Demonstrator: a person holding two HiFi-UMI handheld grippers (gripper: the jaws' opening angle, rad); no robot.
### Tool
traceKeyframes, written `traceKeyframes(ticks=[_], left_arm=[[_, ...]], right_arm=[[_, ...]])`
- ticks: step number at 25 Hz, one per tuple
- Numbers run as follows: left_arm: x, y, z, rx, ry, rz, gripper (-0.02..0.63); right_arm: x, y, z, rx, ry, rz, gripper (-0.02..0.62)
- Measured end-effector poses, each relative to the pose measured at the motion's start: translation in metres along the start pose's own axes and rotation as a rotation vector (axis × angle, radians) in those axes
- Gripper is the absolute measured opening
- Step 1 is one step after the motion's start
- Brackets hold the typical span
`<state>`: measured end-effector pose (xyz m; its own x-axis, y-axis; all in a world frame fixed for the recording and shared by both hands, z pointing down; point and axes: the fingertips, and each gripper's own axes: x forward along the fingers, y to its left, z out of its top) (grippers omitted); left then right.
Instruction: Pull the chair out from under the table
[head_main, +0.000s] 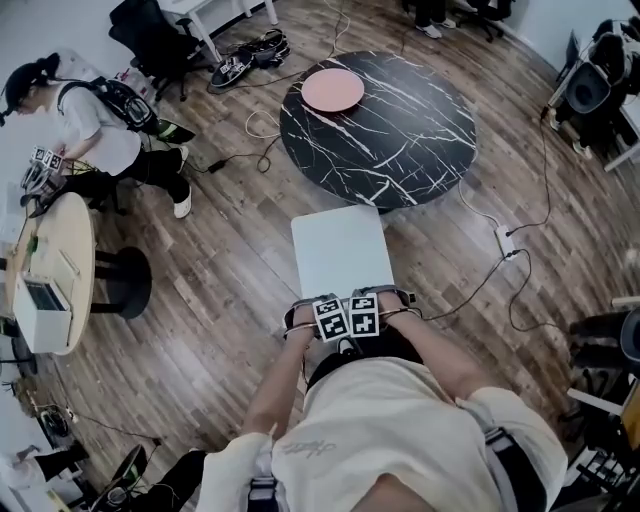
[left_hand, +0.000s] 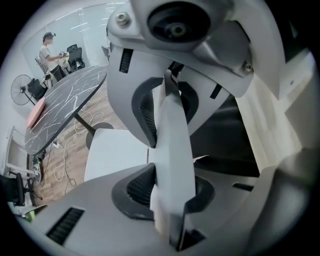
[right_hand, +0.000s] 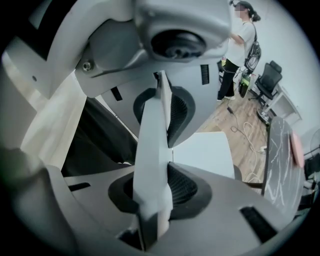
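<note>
The white chair (head_main: 338, 250) stands on the wooden floor just in front of the round black marble table (head_main: 400, 130), its seat mostly out from under the tabletop. Both grippers sit side by side on the top edge of the chair's back, close to my body. My left gripper (head_main: 328, 318) is shut on the white chair back (left_hand: 172, 135), with its dark pads pressed against both faces. My right gripper (head_main: 366, 314) clamps the same back (right_hand: 150, 145) in the same way. The seat (left_hand: 115, 152) (right_hand: 205, 152) shows beyond the jaws in both gripper views.
A pink plate (head_main: 332, 89) lies on the black table. Cables and a power strip (head_main: 505, 240) trail over the floor right of the chair. A person (head_main: 95, 130) stands at the left beside a round beige table (head_main: 65, 260). Office chairs line the far edges.
</note>
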<state>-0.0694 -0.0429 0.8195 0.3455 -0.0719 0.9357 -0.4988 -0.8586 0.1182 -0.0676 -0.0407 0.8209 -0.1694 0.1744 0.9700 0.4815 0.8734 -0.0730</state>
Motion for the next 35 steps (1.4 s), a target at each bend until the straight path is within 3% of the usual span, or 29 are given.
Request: traceKeyframes(ticks=[19,35], left_arm=[[0.009,-0.094,-0.003,-0.011,-0.017,-0.018,0.095],[0.015,-0.159,-0.005,-0.067,0.001,-0.010,0.095]], right_arm=[[0.003,0.096,-0.004,0.093,-0.010,0.007,0.094],[0.005,0.160,-0.007,-0.011,-0.010,0.039,0.094]])
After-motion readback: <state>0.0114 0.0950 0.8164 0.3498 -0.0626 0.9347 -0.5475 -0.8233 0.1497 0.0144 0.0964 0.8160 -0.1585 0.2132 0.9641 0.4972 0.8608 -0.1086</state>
